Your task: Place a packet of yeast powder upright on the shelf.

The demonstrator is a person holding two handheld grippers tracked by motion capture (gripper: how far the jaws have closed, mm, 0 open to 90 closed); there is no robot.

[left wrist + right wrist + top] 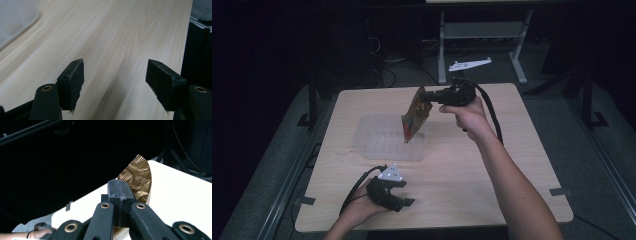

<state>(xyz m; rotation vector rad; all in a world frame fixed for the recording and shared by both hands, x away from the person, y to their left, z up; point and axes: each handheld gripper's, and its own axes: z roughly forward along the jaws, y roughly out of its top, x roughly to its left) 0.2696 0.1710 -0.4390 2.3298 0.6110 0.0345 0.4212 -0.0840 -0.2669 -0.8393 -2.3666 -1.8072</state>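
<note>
The left claw was rested near the tabletop's front edge, jaws spread with nothing between them. Toward the middle, a clear plastic tray lay flat. Above its right side a crinkled foil packet was held aloft, pinched at its top corner by the clenched right claw — judged light, limp and slippery. Ample open room was left on the right.

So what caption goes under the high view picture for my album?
Right gripper holds a shiny bag above a clear tray; left gripper rests open on the table.
</note>
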